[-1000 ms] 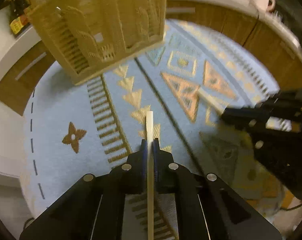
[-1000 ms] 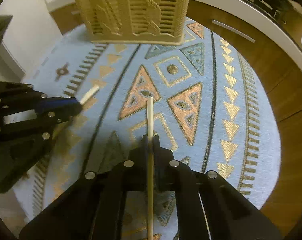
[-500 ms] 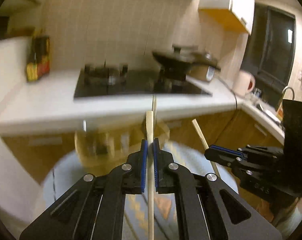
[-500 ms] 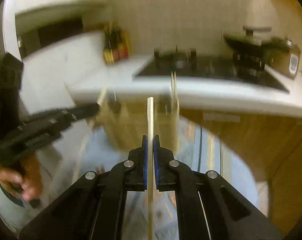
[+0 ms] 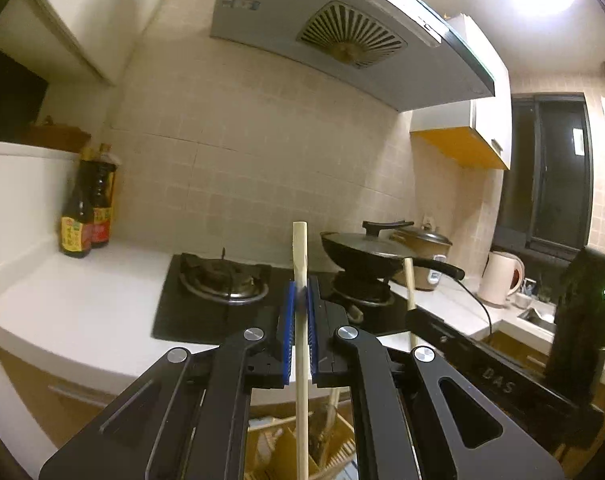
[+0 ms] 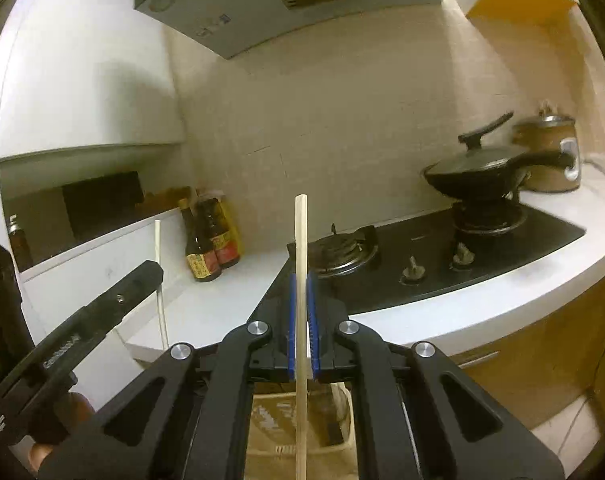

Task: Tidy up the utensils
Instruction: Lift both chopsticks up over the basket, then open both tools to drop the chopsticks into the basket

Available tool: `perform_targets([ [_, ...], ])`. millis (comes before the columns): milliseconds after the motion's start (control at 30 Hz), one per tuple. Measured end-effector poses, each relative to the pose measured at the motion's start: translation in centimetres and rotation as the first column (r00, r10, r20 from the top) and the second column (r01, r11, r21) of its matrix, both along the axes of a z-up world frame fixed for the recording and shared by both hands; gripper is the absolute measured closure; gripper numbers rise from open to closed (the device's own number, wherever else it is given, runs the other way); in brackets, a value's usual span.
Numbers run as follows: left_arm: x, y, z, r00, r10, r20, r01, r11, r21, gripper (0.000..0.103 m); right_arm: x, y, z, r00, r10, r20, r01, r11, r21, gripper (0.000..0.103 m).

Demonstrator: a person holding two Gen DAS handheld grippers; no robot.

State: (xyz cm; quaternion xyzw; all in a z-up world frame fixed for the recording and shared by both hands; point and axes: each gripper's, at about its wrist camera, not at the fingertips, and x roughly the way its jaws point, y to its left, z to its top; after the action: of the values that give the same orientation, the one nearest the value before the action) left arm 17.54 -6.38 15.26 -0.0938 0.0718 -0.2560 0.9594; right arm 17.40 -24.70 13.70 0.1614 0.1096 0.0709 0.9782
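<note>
1. Below both grippers: holder (image 6: pixel 298 432) (slatted, only partly seen), nearest the right.
2. Left gripper (image 5: pixel 300 304) pointing level, clamped on an upright chopstick (image 5: pixel 300 360).
3. Right gripper (image 6: pixel 301 304) tipped slightly down, clamped on its own chopstick (image 6: pixel 301 320), long axis upright.

Bare white counter (image 5: pixel 82 300) ahead; bottles (image 5: pixel 84 216) left, lidded pan (image 5: pixel 366 248) right (hood overhead).
</note>
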Motion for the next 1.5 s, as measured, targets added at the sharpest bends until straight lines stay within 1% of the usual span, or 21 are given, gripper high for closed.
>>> perform_targets([
  [67, 1.0, -0.2, -0.4, 1.0, -0.001, 0.005, 0.001, 1.0, 0.002, 0.099, 1.4, -0.2, -0.6, 1.0, -0.005, 0.001, 0.005, 1.0, 0.016, 0.099],
  [133, 1.8, -0.1, -0.8, 1.0, 0.007, 0.005, -0.007, 1.0, 0.001, 0.099, 2.2, 0.1, -0.9, 1.0, -0.017, 0.013, 0.017, 1.0, 0.008, 0.099],
  [300, 3.4, -0.2, -2.1, 0.999, 0.031, 0.009, -0.032, 1.0, 0.002, 0.099, 3.6, 1.5, -1.6, 0.996, -0.067, 0.067, 0.07, 0.996, -0.054, 0.099],
  [433, 4.0, -0.6, -3.1, 0.998, 0.064, 0.018, -0.064, 0.998, 0.011, 0.099, 4.2, 1.9, -2.6, 0.991, -0.096, 0.092, 0.103, 0.992, -0.079, 0.099],
  [567, 3.7, -0.6, -3.0, 0.993, 0.099, 0.058, -0.1, 0.995, 0.013, 0.099, 4.9, 1.5, -3.7, 0.99, -0.109, 0.089, 0.116, 0.991, -0.072, 0.099],
  [700, 3.0, -1.0, -3.0, 0.987, 0.125, 0.103, -0.13, 0.99, 0.045, 0.099, 5.3, 1.3, -4.4, 0.991, -0.112, 0.079, 0.116, 0.991, -0.061, 0.099],
  [900, 2.5, -1.0, -3.1, 0.984, 0.13, 0.124, -0.138, 0.989, 0.052, 0.097, 4.7, 1.8, -5.1, 0.992, -0.098, 0.082, 0.103, 0.992, -0.067, 0.099],
  [933, 2.5, -0.9, -3.1, 0.984, 0.127, 0.121, -0.134, 0.99, 0.051, 0.094, 4.3, 1.8, -5.1, 0.992, -0.097, 0.079, 0.102, 0.992, -0.069, 0.098],
  [967, 2.4, -0.6, -3.1, 0.986, 0.12, 0.113, -0.126, 0.991, 0.048, 0.085, 4.1, 1.8, -5.2, 0.994, -0.087, 0.072, 0.092, 0.993, -0.07, 0.098],
  [1000, 2.2, -0.4, -3.1, 0.987, 0.117, 0.11, -0.122, 0.992, 0.043, 0.081, 3.9, 1.9, -5.1, 0.995, -0.081, 0.066, 0.086, 0.994, -0.071, 0.098],
  [1067, 1.8, 0.1, -3.0, 0.987, 0.117, 0.107, -0.123, 0.992, 0.042, 0.079, 3.3, 2.0, -5.2, 0.996, -0.07, 0.046, 0.073, 0.994, -0.08, 0.096],
  [1133, 1.1, 0.8, -2.8, 0.989, 0.11, 0.099, -0.114, 0.993, 0.033, 0.072, 2.8, 2.0, -5.3, 0.999, -0.048, 0.021, 0.049, 0.995, -0.084, 0.091],
  [1167, 0.8, 1.1, -2.7, 0.99, 0.107, 0.096, -0.111, 0.993, 0.031, 0.067, 2.4, 2.0, -5.4, 0.999, -0.041, 0.013, 0.042, 0.996, -0.084, 0.09],
  [1200, 0.3, 1.5, -2.5, 0.991, 0.101, 0.094, -0.104, 0.994, 0.028, 0.064, 1.9, 2.0, -5.5, 0.999, -0.033, 0.005, 0.033, 0.996, -0.084, 0.086],
  [1233, 0.0, 1.7, -2.4, 0.991, 0.094, 0.093, -0.096, 0.995, 0.027, 0.061, 1.4, 2.0, -5.5, 1.0, -0.026, -0.001, 0.026, 0.996, -0.084, 0.078],
  [1267, -0.7, 2.1, -2.3, 0.992, 0.083, 0.091, -0.085, 0.996, 0.027, 0.056, 0.8, 2.0, -5.6, 1.0, -0.017, -0.009, 0.016, 0.996, -0.084, 0.072],
  [1300, -1.3, 2.4, -2.2, 0.993, 0.074, 0.088, -0.076, 0.997, 0.028, 0.052, 0.3, 2.0, -5.6, 1.0, -0.01, -0.012, 0.009, 0.996, -0.085, 0.056],
  [1333, -2.1, 2.9, -2.0, 0.995, 0.061, 0.082, -0.064, 0.998, 0.027, 0.048, -0.6, 2.1, -5.6, 1.0, -0.005, -0.013, 0.004, 0.996, -0.089, 0.042],
  [1367, -2.7, 3.1, -2.0, 0.996, 0.052, 0.077, -0.055, 0.998, 0.026, 0.04, -1.6, 2.2, -5.7, 1.0, -0.003, -0.008, 0.002, 0.995, -0.098, 0.041],
  [1400, -3.3, 3.4, -2.0, 0.996, 0.047, 0.074, -0.049, 0.999, 0.024, 0.034, -2.1, 2.4, -5.7, 1.0, -0.003, -0.007, 0.002, 0.994, -0.107, 0.041],
  [1500, -5.6, 4.2, -2.3, 0.997, 0.043, 0.067, -0.045, 0.999, 0.027, 0.029, -4.6, 3.1, -5.7, 1.0, 0.006, -0.021, -0.009, 0.988, -0.153, 0.041],
])
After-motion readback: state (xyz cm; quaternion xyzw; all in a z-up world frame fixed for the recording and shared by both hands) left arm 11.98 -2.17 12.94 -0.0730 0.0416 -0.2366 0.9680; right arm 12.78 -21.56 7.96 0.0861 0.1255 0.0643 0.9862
